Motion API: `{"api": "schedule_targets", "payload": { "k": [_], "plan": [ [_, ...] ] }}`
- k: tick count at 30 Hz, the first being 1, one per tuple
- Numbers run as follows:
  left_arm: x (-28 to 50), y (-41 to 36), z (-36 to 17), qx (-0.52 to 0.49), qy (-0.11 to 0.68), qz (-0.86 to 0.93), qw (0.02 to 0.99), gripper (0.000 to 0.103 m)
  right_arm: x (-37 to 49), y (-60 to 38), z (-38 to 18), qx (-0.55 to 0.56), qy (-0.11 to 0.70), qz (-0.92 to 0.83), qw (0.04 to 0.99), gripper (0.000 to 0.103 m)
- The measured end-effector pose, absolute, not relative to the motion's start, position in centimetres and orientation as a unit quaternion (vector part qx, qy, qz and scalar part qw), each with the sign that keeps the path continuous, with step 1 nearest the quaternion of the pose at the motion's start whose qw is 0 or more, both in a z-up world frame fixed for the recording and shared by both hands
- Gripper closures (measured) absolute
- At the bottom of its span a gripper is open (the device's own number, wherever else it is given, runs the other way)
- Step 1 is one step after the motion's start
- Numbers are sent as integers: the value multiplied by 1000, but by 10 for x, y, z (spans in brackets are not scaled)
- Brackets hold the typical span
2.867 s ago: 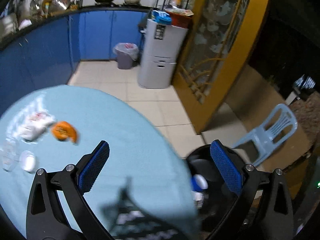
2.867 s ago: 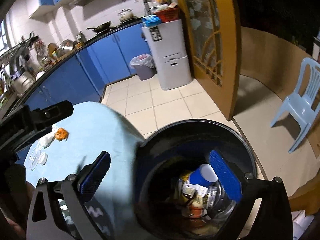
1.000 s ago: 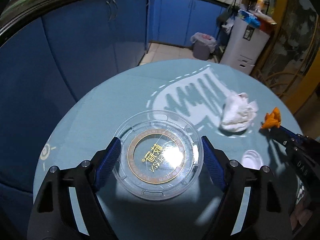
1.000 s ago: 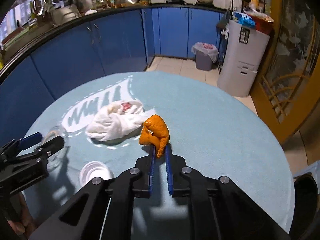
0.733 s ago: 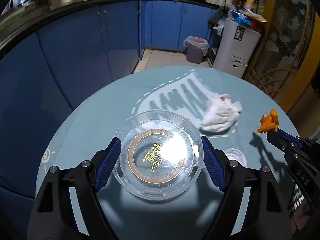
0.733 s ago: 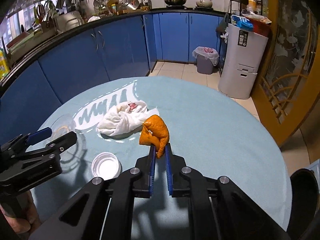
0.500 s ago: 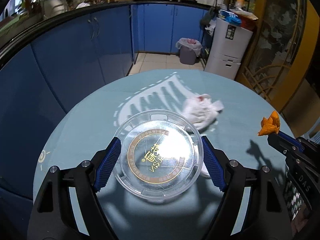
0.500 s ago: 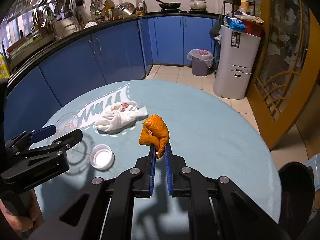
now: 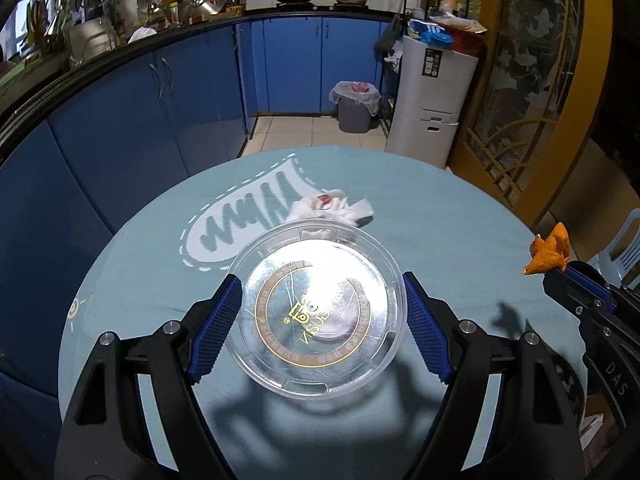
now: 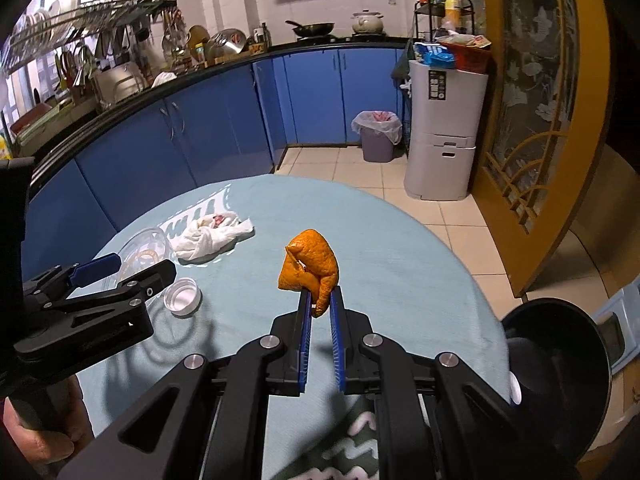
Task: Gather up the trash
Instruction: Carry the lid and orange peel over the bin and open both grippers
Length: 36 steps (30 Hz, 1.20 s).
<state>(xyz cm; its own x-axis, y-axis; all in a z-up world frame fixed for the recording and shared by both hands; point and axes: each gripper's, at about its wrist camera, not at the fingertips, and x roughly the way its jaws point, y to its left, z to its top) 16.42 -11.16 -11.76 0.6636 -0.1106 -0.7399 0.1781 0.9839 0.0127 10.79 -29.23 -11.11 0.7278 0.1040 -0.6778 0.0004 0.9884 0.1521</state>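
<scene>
Above the round table [image 9: 120,280], the left gripper [image 9: 320,312] clamps a clear plastic lid [image 9: 316,312] and the right gripper [image 10: 319,312] pinches orange peel [image 10: 310,268], both lifted, likely for the black bin [image 10: 560,360] beside the table's right edge.

A tall white two-door fridge [image 10: 444,136] stands on the tiled floor. Left of it sits a grey bin lined with a clear bag [image 10: 377,135], backed by curved blue cabinets [image 10: 224,120]. Right of it stands a yellow-framed glass door [image 10: 536,120].
</scene>
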Motion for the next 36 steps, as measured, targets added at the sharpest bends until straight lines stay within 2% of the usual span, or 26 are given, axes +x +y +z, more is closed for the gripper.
{"api": "schedule_targets", "payload": {
  "k": [19, 36],
  "plan": [
    [145, -221, -100, 92, 385, -145, 907, 24, 64, -373, -104, 121, 340, -28, 932, 93],
    [119, -352, -112, 151, 382, -241, 879, 24, 31, -462, -134, 174, 349, -107, 914, 93]
  ]
}}
